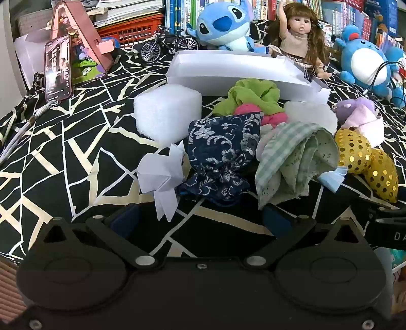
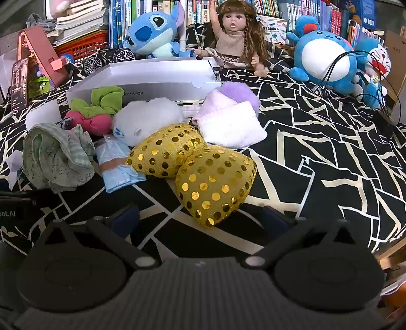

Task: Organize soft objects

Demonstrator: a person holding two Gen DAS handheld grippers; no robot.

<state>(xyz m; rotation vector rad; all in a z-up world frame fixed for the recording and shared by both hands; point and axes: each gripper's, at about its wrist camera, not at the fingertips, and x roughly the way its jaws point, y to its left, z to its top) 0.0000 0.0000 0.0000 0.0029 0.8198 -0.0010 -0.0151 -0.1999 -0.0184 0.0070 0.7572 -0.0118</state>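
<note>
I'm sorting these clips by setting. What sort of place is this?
Probably a child's bedroom or playroom at home: a patterned bedsheet covers the surface, packed bookshelves line the back, and a doll sits among plush toys like the blue plush.

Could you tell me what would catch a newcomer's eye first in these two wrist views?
Probably the gold sequined bow, shiny and closest in front of the open right gripper, at the right end of the pile of soft things. Behind the pile lies a white box, and behind that sit a blue Stitch plush and a long-haired doll against the bookshelves. From the left wrist, a navy floral cloth lies nearest the open left gripper.
</note>
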